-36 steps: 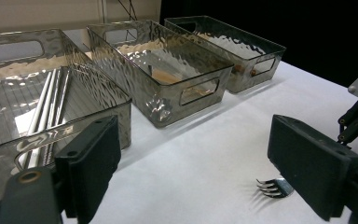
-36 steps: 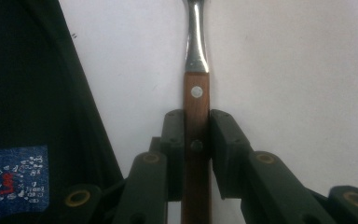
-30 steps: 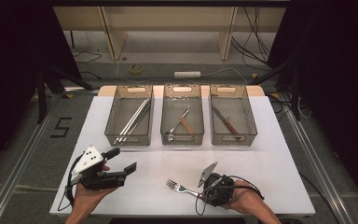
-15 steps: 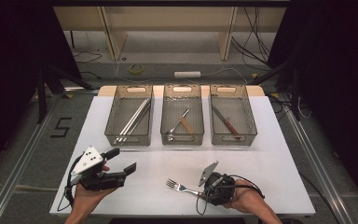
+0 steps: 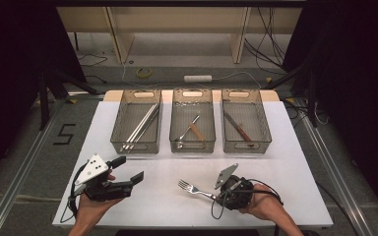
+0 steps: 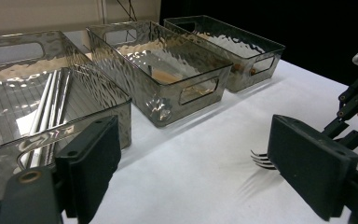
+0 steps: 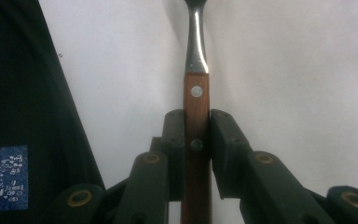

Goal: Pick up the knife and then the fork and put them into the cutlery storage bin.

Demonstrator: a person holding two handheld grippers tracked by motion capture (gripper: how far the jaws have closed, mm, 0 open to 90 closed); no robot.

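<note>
Fork (image 7: 196, 107) wooden handle clamped between right gripper (image 7: 196, 140) jaws.

The table (image 5: 285, 162) is seen from above and in front, bins in the upper middle. The left gripper view is taken low across it; the fork (image 6: 261, 158), close up in the right gripper view, is shared.

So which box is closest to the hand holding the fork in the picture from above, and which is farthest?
From the right gripper:
1. Knife box, right end of the row.
2. Middle box, straight ahead; nearly as close.
3. Box with metal sticks, far left.
</note>
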